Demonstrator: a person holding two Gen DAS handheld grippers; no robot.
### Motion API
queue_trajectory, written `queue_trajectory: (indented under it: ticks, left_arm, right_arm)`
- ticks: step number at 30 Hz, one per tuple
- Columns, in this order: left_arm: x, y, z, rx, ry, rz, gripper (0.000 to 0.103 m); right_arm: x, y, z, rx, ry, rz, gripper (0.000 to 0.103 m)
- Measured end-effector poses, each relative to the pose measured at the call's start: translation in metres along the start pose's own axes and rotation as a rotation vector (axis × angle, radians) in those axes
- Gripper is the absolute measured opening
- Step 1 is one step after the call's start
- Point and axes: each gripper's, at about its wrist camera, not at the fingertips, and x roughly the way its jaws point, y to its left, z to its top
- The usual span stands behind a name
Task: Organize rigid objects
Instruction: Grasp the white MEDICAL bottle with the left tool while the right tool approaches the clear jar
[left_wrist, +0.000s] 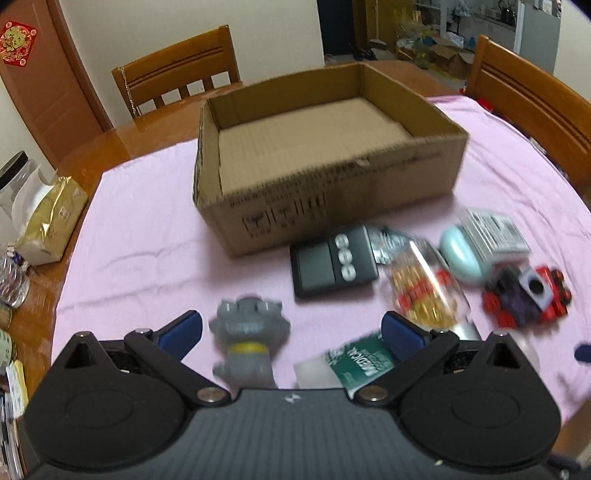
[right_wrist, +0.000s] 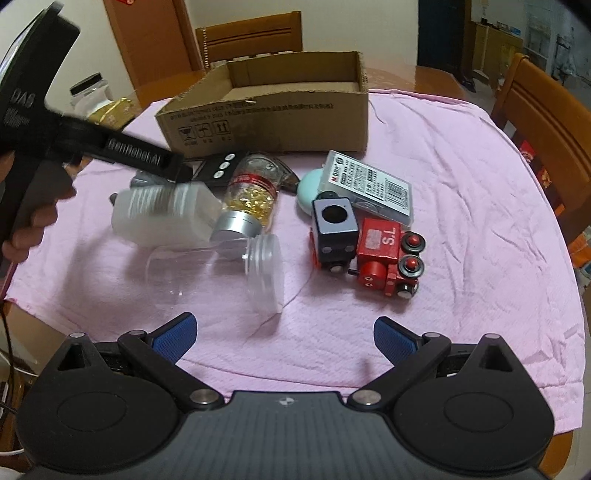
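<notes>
Both tools spread wide, left tool (left_wrist: 291, 334) over grey figure (left_wrist: 248, 334), cardboard box (left_wrist: 328, 192) beyond

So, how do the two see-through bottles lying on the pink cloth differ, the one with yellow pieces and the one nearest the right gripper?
The bottle with yellow pieces holds golden contents and wears a red label band; the clear bottle looks empty and has no label. The first has a silver metal cap, the second a frosted white screw cap. The filled one points toward the cardboard box; the empty one lies crosswise. Both are transparent and lie on their sides.
</notes>
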Motion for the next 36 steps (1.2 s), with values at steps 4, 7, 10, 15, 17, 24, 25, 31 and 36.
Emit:
queue_trajectory:
  ticks: [4, 7, 10, 15, 17, 24, 25, 31, 36]
  left_arm:
    - [-0.008, -0.005, -0.017, 0.003, 0.023, -0.012, 0.102]
    - [-0.021, -0.011, -0.020, 0.009, -0.018, -0.044, 0.102]
    - [-0.024, -0.023, -0.019, 0.026, -0.036, -0.104, 0.102]
    - [-0.002, -0.035, -0.025, 0.049, 0.004, -0.093, 0.102]
    - [-0.005, -0.029, -0.030, 0.031, 0.007, -0.105, 0.102]
    - [-0.022, 0.002, -0.058, 0.042, 0.025, -0.065, 0.102]
    - [-0.023, 0.009, -0.062, 0.029, 0.029, -0.073, 0.102]
    - [-0.020, 0.025, -0.075, 0.017, 0.036, -0.131, 0.102]
    - [-0.014, 0.022, -0.074, 0.088, 0.025, -0.144, 0.102]
  right_arm:
    - [0.001, 0.005, 0.000, -0.028, 0.013, 0.015, 0.103]
    - [0.000, 0.010, -0.004, -0.054, 0.024, 0.023, 0.103]
    - [-0.001, 0.012, -0.009, -0.061, 0.031, 0.039, 0.103]
    - [-0.003, 0.019, -0.012, -0.076, 0.032, 0.047, 0.103]
    - [-0.005, 0.021, -0.011, -0.079, 0.030, 0.050, 0.103]
    - [-0.002, 0.025, -0.009, -0.102, 0.027, 0.057, 0.103]
    - [-0.001, 0.026, -0.008, -0.107, 0.024, 0.060, 0.103]
    - [0.011, 0.034, 0.008, -0.174, 0.020, 0.062, 0.103]
    - [0.027, 0.047, 0.017, -0.260, 0.038, 0.052, 0.103]
